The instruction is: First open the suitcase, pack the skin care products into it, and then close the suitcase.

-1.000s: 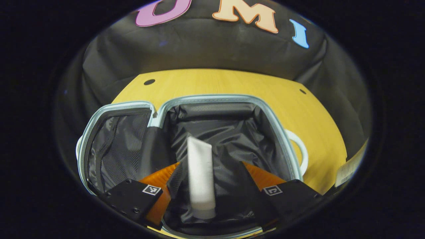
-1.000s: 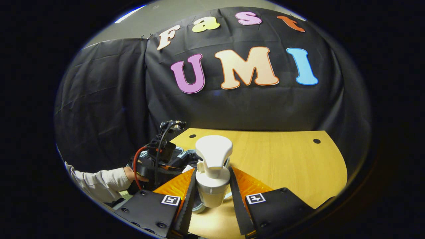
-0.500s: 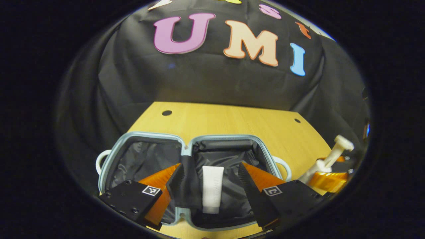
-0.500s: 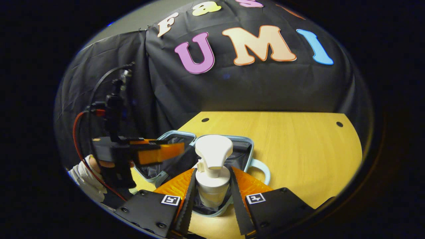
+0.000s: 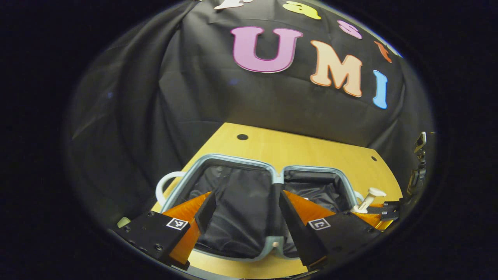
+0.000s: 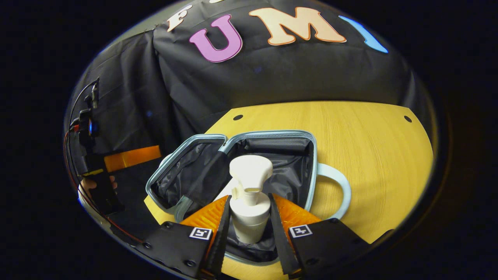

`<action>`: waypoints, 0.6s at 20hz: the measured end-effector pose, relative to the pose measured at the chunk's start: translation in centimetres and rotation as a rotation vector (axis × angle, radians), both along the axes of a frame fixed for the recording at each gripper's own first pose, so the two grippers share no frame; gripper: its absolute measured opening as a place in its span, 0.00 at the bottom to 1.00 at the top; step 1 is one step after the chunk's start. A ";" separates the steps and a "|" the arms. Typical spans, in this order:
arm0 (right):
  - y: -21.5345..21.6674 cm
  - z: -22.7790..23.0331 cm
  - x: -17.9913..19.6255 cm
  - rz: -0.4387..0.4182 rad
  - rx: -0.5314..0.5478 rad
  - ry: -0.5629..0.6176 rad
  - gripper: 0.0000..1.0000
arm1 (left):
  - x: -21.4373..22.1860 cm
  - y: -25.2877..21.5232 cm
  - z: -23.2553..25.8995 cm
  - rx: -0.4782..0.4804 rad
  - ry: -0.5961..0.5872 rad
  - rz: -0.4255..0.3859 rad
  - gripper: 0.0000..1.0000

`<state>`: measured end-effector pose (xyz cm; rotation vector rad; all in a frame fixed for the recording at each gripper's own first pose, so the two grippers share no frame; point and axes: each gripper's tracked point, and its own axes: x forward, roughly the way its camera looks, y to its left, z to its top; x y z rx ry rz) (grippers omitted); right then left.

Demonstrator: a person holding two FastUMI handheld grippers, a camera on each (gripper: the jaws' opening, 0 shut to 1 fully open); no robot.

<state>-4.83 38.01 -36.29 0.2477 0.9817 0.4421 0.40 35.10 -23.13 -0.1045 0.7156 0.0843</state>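
Both views close above the table (image 5: 295, 149) – facing the wall, sharing the suitcase (image 6: 272, 134).

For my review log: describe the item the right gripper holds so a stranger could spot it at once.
On the yellow wooden table lies an open suitcase with a pale blue rim and black lining. Just above it, the right gripper clamps a white pump bottle, marked by its broad mushroom-shaped pump head.

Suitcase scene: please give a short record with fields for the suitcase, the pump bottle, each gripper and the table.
suitcase: open flat, two dark-lined halves, pale blue rim
pump bottle: white, upright, held above the right half
right gripper: shut on the pump bottle
left gripper: open, nothing between its fingers, over the suitcase
table: yellow wood
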 end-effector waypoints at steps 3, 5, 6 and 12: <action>-0.3 -0.8 1.1 -0.052 -0.052 -0.014 0.56 | -0.1 3.7 0.0 0.012 0.001 0.040 0.96; -0.4 -0.8 1.7 -0.080 -0.078 -0.033 0.69 | 0.0 6.2 -0.2 0.030 0.003 0.057 0.96; -0.5 -0.8 2.1 -0.094 -0.090 -0.043 0.71 | 0.1 7.5 -0.3 0.035 0.004 0.065 0.96; -0.9 1.9 3.4 -0.161 -0.144 -0.147 0.98 | 1.5 15.9 -3.4 0.067 0.045 0.111 0.96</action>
